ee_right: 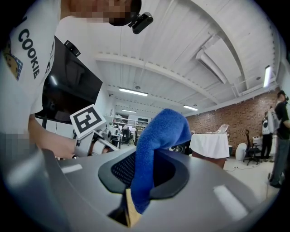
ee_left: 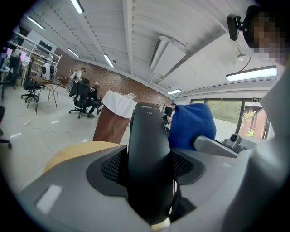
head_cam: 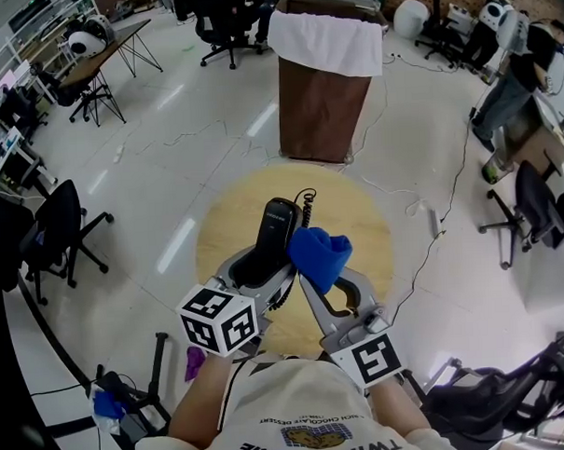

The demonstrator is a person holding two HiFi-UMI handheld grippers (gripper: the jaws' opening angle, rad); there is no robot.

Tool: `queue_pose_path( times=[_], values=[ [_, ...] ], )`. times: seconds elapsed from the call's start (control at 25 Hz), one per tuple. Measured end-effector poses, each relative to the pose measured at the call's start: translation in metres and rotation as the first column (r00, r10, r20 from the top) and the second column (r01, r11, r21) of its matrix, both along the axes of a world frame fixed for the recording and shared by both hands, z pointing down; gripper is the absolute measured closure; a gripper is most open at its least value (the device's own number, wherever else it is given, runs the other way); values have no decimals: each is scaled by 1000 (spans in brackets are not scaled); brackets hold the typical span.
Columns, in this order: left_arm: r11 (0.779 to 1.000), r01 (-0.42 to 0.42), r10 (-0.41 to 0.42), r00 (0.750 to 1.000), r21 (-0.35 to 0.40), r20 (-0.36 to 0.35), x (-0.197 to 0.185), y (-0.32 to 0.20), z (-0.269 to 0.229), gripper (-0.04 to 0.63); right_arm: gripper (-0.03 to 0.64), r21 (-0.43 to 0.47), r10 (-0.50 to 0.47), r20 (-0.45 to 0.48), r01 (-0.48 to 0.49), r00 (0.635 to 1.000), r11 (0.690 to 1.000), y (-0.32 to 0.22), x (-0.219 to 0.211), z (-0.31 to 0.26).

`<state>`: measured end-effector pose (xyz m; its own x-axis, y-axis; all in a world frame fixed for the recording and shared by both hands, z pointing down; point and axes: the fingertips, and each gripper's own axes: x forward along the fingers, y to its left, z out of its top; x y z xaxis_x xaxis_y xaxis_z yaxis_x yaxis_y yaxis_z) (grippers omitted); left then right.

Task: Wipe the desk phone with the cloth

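Left tool (head_cam: 263,267) clamps the black plastic handset (head_cam: 276,227), right tool (head_cam: 329,281) pinches the fuzzy blue cloth (head_cam: 319,251); hard rubbing could twist the handset loose.

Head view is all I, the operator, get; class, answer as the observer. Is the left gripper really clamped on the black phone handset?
Observer: Yes. In the left gripper view, both pads of the left gripper press the sides of the handset.
Operator: And the blue cloth?
Observer: In the right gripper view, the right gripper pinches the blue cloth low down, and its free end stands above the jaws.
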<state>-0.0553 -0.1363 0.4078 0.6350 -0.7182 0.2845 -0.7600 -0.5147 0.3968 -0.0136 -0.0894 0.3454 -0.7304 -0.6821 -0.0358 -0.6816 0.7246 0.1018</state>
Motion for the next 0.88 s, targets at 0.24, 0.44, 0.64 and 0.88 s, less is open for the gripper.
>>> queue_pose_path(
  times=[0.24, 0.44, 0.64, 0.88],
  values=[
    [1000, 23, -22, 1000, 10, -9, -5, -14, -8, 331, 552, -28, -18, 14, 19, 1000, 999, 21, -9, 15],
    [999, 30, -30, 1000, 33, -4, -7, -22, -18, 331, 552, -41, -56, 31, 58, 998, 997, 36, -18, 22],
    [999, 35, -35, 999, 39, -7, -6, -26, -23, 331, 552, -58, -108, 33, 109, 994, 992, 51, -27, 32],
    [998, 37, -36, 999, 43, -14, -9, -28, -27, 331, 552, -118, -192, -36, 187, 981, 975, 70, -42, 56]
  ],
)
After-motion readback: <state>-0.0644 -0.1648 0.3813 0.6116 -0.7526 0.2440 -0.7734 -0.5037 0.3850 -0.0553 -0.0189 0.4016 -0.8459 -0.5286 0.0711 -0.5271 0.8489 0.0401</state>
